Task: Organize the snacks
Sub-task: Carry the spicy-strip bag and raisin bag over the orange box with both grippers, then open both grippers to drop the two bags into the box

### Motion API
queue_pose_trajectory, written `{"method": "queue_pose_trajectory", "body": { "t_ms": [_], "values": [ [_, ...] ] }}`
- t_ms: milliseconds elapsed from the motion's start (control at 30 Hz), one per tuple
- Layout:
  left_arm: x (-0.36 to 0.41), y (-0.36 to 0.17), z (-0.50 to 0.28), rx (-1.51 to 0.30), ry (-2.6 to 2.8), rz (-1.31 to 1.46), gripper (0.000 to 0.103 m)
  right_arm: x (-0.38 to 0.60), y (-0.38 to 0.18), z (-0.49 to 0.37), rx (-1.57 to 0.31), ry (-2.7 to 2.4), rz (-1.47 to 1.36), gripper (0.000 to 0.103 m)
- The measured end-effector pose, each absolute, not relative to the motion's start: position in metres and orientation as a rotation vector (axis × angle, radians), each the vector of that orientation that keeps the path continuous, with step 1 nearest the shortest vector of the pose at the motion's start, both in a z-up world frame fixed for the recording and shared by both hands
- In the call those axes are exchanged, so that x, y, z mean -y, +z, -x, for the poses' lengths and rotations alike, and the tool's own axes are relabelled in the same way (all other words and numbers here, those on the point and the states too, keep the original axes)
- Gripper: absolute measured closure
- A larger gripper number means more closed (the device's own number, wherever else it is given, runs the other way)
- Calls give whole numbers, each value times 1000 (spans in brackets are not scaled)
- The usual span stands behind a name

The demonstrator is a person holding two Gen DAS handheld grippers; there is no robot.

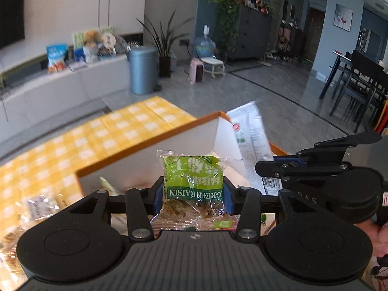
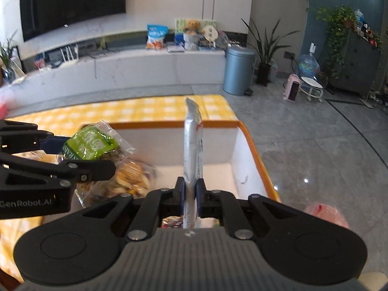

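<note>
My left gripper (image 1: 192,195) is shut on a green raisin packet (image 1: 192,181), held over the white box with an orange rim (image 1: 145,138). The same packet (image 2: 91,144) shows at the left of the right wrist view, in the left gripper (image 2: 80,156). My right gripper (image 2: 190,195) is shut on a flat white and silver packet (image 2: 192,150) that stands on edge above the box (image 2: 252,145). This packet (image 1: 252,140) and the right gripper (image 1: 269,168) appear at the right of the left wrist view. Clear-wrapped pastries (image 2: 128,177) lie inside the box.
The box stands on a yellow checked tablecloth (image 1: 101,135). More wrapped snacks (image 1: 36,206) lie on the cloth left of the box. Beyond are a grey tiled floor (image 2: 303,133), a blue bin (image 2: 238,70) and a long white cabinet (image 2: 121,72). Dark dining chairs (image 1: 359,80) stand at the right.
</note>
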State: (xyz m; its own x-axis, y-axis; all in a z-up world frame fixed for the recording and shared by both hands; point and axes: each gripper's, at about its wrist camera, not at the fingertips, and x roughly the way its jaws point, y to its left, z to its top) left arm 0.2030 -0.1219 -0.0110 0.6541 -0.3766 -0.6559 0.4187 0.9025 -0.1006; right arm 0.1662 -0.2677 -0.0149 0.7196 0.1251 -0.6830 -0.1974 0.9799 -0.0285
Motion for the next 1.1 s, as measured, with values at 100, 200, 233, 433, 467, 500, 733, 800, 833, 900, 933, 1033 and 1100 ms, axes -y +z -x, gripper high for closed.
{"method": "queue_pose_trajectory", "body": {
  "t_ms": [100,200,233,433,467,500,733,800,833,900,933,1033,1100],
  "values": [
    [127,-20,-215,-753,-462,-82,50,271,-23,-178,-767,169,118,97],
    [131,-31,-226,-779,-473,-97,50,273,-31,-191,-788,168,133,97],
    [133,-34,-230,-788,-475,-100,50,273,-33,-195,-793,167,137,97],
    [139,-52,-246,-838,-490,-103,50,271,-45,-214,-837,153,152,97],
    [140,-54,-249,-847,-493,-103,50,271,-48,-217,-850,150,151,97],
    [142,-56,-251,-857,-496,-103,50,271,-52,-220,-863,149,151,97],
    [147,-69,-260,-931,-490,-77,50,271,-70,-234,-917,145,147,97],
    [148,-68,-260,-939,-490,-71,50,272,-75,-234,-932,147,138,97],
    [148,-67,-261,-941,-488,-65,49,273,-77,-235,-940,148,135,97],
    [149,-68,-263,-948,-489,-47,49,272,-79,-235,-952,148,133,97],
    [149,-68,-264,-949,-488,-32,49,272,-80,-235,-955,148,129,97],
    [149,-70,-269,-951,-499,17,49,274,-79,-237,-948,137,129,96],
    [150,-71,-271,-948,-499,23,49,275,-77,-236,-938,133,124,96]
  ]
}}
